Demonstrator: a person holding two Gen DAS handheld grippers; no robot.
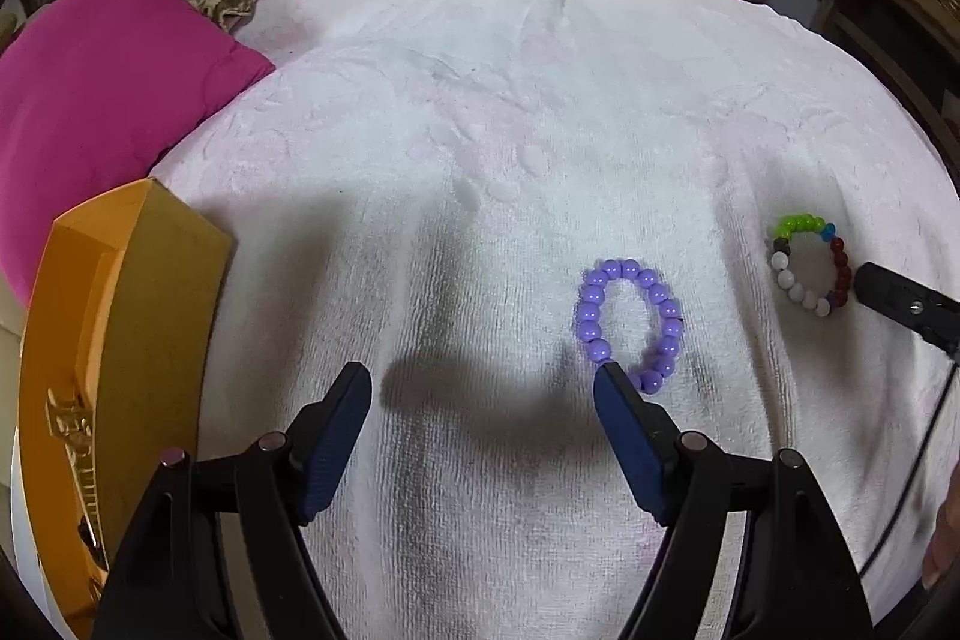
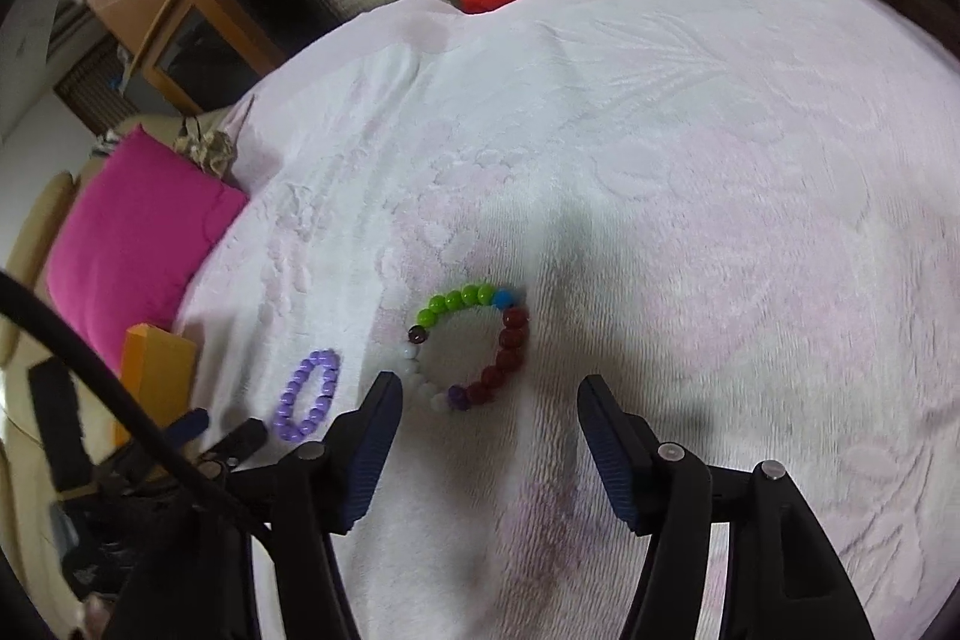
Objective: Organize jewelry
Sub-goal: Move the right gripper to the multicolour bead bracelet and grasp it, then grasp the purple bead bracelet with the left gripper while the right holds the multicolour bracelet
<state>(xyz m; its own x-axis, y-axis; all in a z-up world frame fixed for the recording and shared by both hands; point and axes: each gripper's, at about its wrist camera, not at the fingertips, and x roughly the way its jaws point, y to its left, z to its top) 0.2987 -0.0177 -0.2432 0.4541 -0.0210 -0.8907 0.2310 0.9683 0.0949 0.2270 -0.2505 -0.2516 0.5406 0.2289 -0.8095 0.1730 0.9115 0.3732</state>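
On the white towel (image 1: pixel 480 100) that covers the work surface, two bead bracelets are laid flat, both toward its near right part. The purple bracelet (image 1: pixel 627 322) is seen just ahead of the left gripper (image 1: pixel 483 382), whose jaws are spread wide and hold nothing; the tip of its right finger (image 1: pixel 624 418) lies at, or over, the nearest beads, and contact cannot be told. The multicoloured bracelet (image 2: pixel 471 349) is placed nearer the towel's right edge, just beyond the right gripper (image 2: pixel 486 394), whose jaws are likewise wide apart and empty, with the left fingertip (image 2: pixel 384 400) close beside the white beads. An orange box (image 1: pixel 120 340) is set at the towel's left edge, with something gold visible inside.

The step in hand is judged to be the pick-up of the bracelets for transfer to that box. For a sound grasp, each gripper should be shifted so that one side of the bead loop, not the hollow middle, is brought between the fingers. The left gripper is best moved rightward, the right gripper leftward and forward. The tips should be lowered until the towel is lightly pressed, then closed slowly, since round beads may be expected to roll or squirt aside. A pinch across a single strand is advised, and snagging of the towel pile should be avoided.
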